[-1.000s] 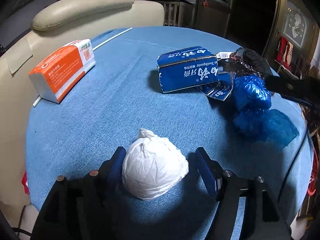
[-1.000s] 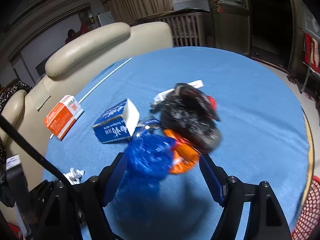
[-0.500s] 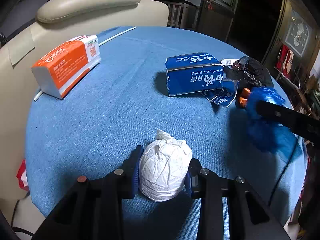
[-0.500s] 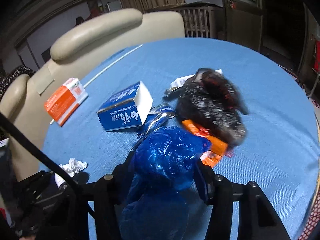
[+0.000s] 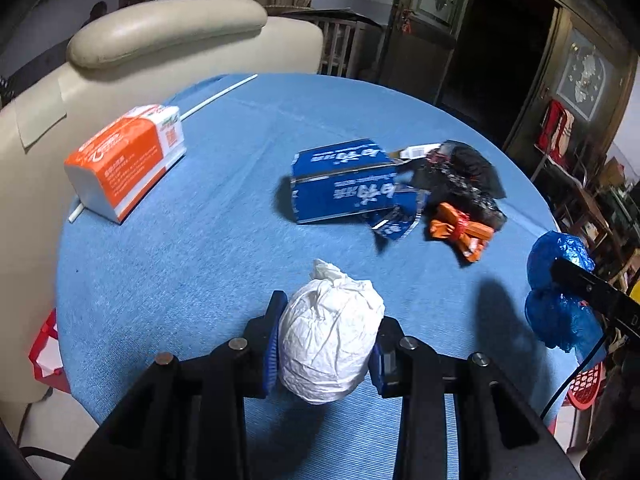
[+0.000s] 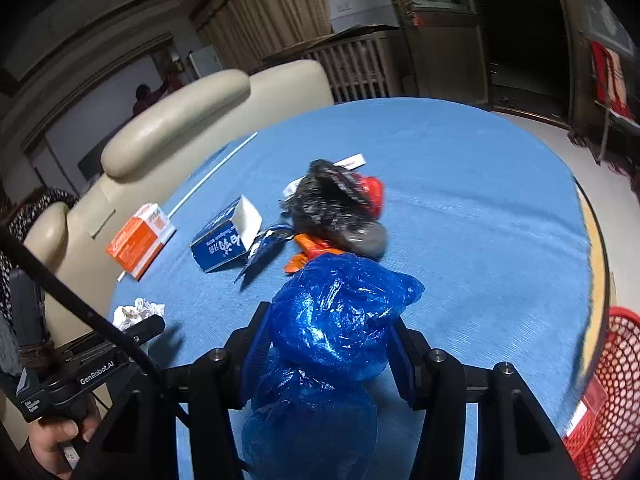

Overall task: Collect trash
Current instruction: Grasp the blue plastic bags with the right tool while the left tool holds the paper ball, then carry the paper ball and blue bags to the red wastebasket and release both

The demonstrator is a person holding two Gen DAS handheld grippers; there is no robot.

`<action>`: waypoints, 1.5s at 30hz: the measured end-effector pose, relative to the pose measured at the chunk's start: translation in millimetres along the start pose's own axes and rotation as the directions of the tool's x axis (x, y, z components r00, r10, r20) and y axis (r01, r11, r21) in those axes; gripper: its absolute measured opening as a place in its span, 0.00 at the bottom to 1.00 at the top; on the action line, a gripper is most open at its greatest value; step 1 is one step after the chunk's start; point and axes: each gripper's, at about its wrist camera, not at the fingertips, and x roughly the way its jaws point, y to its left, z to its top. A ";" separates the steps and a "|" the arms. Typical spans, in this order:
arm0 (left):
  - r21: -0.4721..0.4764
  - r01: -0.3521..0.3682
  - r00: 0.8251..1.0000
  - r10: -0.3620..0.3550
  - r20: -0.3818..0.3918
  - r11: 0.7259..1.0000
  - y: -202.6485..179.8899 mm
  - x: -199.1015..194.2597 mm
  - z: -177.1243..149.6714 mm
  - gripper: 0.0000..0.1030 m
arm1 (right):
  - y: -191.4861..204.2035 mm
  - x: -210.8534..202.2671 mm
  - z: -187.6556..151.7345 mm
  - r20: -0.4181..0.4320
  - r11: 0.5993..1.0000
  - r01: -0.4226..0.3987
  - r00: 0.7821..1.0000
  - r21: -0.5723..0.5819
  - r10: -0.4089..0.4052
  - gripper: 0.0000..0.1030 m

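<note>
The left gripper (image 5: 326, 344) is clamped on a white paper wad (image 5: 328, 336) near the tabletop's (image 5: 200, 248) near edge. The right gripper (image 6: 328, 344) squeezes a blue plastic bag (image 6: 336, 332) by the right edge. Mid-table lie a blue carton (image 5: 344, 182), black bag (image 5: 464, 180) and orange wrapper (image 5: 460, 232); an orange tissue pack (image 5: 124, 158) sits at the left edge.

Both views are dimly lit, with a cool cast; the room behind is left in deep shadow, and the dark doorway (image 5: 492, 32) is almost black. Soft shadows are thrown on the round blue tablecloth (image 5: 224, 248) beside the objects. Glints are seen on the crumpled blue plastic bag (image 6: 340, 320). The black plastic bag (image 6: 336, 208) is smeared by motion blur. Straight lines are bent at the edges by fisheye distortion, and the corners are vignetted black.
</note>
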 end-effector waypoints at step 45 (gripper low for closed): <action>0.283 -0.154 0.984 0.173 -0.043 0.947 -115.5 6.6 5.4 0.36 | -95.3 -61.5 -35.8 0.095 0.979 0.028 0.994 0.200 -0.048 0.55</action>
